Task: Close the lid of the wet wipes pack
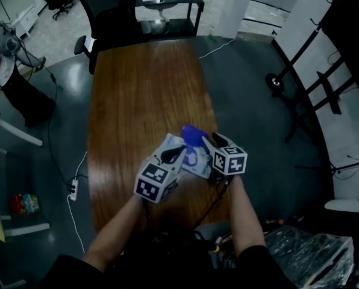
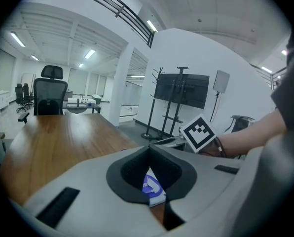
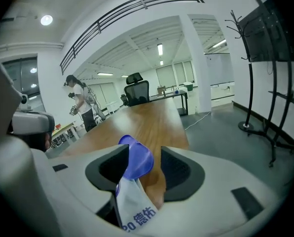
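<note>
Wood table (image 1: 137, 89) below; blue lid (image 3: 135, 158) stands between parted right jaws, left jaws pinching wipes pack (image 1: 197, 165).

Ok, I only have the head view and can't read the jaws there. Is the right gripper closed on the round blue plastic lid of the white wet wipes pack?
Observer: No. The right gripper view shows the right gripper open, with the round blue plastic lid upright between its jaws, not clamped.
Operator: And the left?
Observer: The left gripper is shut on the edge of the white wet wipes pack.
</note>
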